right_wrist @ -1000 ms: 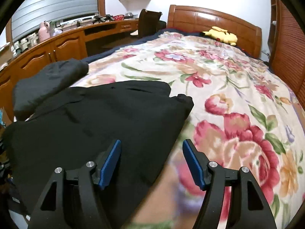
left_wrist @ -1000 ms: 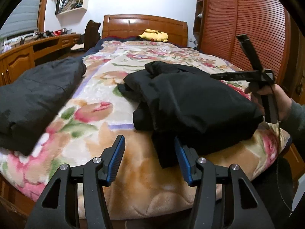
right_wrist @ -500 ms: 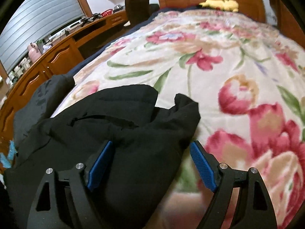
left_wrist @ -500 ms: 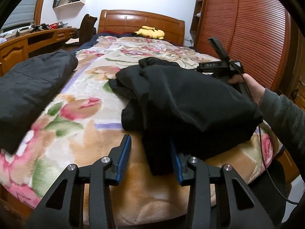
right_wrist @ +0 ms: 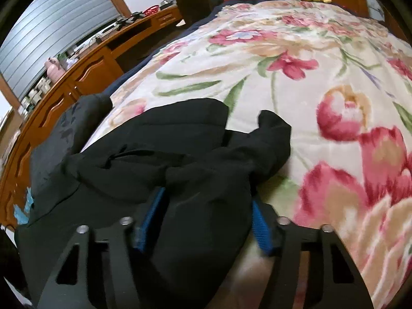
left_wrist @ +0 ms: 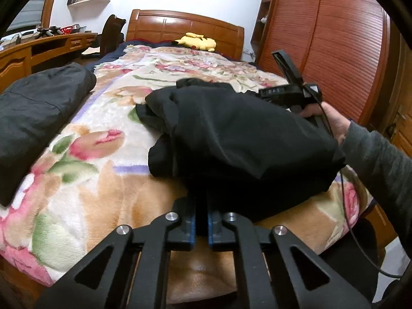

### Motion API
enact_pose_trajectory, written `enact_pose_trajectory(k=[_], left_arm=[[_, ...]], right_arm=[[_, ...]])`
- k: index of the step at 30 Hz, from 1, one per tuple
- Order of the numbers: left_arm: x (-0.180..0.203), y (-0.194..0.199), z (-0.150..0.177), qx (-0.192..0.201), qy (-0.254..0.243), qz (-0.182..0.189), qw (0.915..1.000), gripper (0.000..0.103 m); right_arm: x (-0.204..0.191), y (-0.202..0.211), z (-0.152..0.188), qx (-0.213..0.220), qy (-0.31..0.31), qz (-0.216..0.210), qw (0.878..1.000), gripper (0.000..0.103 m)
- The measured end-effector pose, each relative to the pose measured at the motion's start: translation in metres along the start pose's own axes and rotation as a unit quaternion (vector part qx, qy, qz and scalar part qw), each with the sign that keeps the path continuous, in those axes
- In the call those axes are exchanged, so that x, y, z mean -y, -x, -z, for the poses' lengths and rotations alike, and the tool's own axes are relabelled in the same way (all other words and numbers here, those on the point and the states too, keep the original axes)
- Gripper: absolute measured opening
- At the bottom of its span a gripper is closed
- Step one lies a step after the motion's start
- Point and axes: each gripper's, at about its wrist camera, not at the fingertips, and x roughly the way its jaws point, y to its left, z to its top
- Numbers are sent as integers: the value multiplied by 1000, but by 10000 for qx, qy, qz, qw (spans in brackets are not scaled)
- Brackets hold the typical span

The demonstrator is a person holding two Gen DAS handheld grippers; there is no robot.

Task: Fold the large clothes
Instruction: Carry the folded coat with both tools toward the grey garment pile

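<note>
At frame bottom, left gripper [left_wrist: 201, 228] clamped tight on black jacket [left_wrist: 231, 139] hem; right gripper [right_wrist: 203, 221] jaws closing around a jacket fold on the bed [right_wrist: 322, 59].

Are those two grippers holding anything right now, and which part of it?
Both hold the black garment: the left gripper pinches its near edge; the right gripper is closing around a thick fold at its other end.

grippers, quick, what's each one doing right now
left gripper: shut on the near edge of the black garment.
right gripper: jaws closing, a thick fold of the black garment between them.
</note>
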Motion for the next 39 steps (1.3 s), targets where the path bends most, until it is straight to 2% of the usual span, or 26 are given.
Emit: enact_pose_trajectory(k=[3, 6, 16, 23, 27, 34, 37, 39], left_arm=[[-1, 8, -2, 139, -6, -13, 9999, 4], [-1, 17, -4, 307, -61, -17, 9995, 3], [-19, 40, -23, 838, -141, -299, 9959, 2], [-46, 54, -49, 1196, -260, -477, 9913, 2], [-77, 61, -75, 1306, -292, -697, 9885, 2], [-141, 85, -111, 1504, -204, -1388, 9786, 2], [-170, 97, -115, 1627, -37, -1790, 9703, 2], [-184, 109, -115, 1781, 41, -1915, 9652, 2]], right_arm=[[-7, 9, 1, 138, 163, 115, 9997, 29], [-16, 15, 3, 384, 313, 299, 9983, 23], [-64, 42, 0, 1108, 936, 645, 9873, 17], [-93, 37, -13, 1168, 1207, 833, 9823, 17], [-113, 27, -32, 1202, 1337, 920, 9794, 16], [-174, 1, -72, 1484, 1522, 923, 9728, 16], [-209, -12, -84, 1526, 1794, 828, 9683, 16], [-231, -25, -90, 1498, 1968, 734, 9662, 16]])
